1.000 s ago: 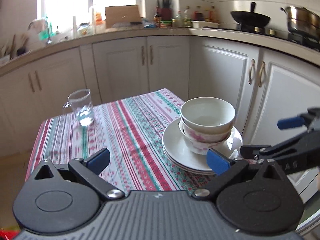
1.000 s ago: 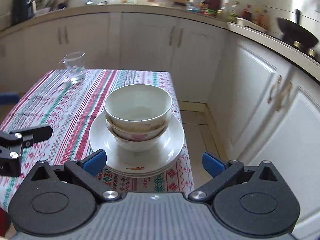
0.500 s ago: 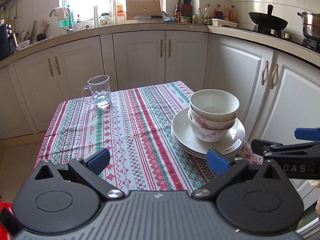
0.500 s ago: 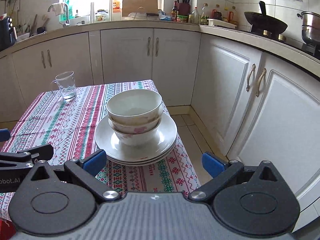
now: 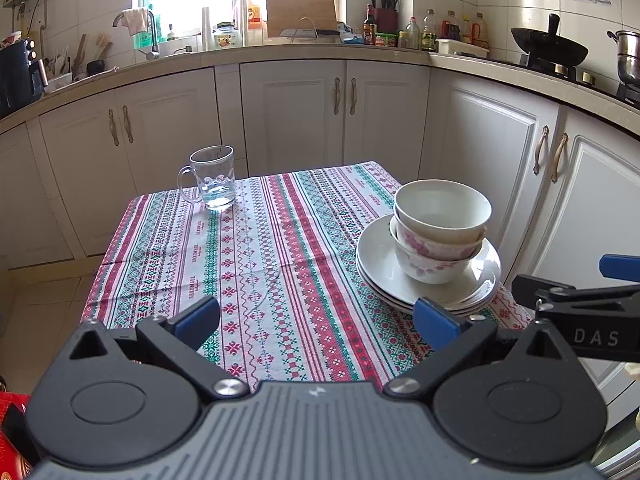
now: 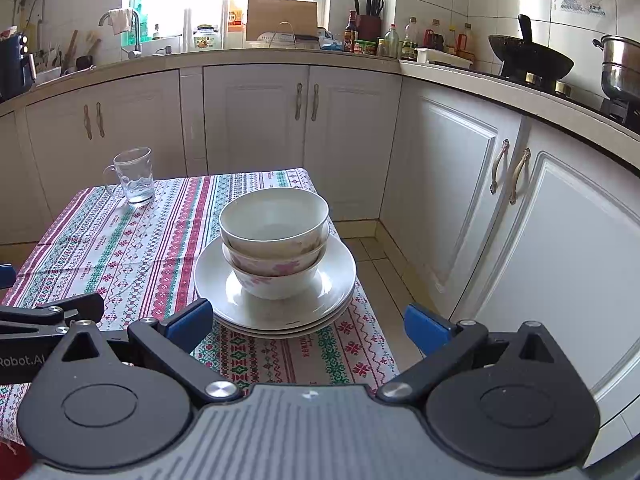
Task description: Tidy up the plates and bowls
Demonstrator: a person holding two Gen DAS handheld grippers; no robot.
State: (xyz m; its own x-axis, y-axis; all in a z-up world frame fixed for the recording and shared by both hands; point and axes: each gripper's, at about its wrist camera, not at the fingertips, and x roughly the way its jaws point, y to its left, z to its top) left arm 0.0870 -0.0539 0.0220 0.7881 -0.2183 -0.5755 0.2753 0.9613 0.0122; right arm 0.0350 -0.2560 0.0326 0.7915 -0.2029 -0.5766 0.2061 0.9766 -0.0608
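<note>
both grippers pulled back | white bowls (image 6: 274, 240) nested (pink flowers) on plates (image 6: 276, 300) | left gripper (image 5: 316, 320), right gripper (image 6: 308, 324) spread, empty

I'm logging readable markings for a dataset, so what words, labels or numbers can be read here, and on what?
"DAS": white letters on the right gripper, cut off by the frame.
"Robot.AI": on the left gripper, its start cut off.
Tablecloth lettering: too small to read.
Counter bottles: labels blurred.
</note>
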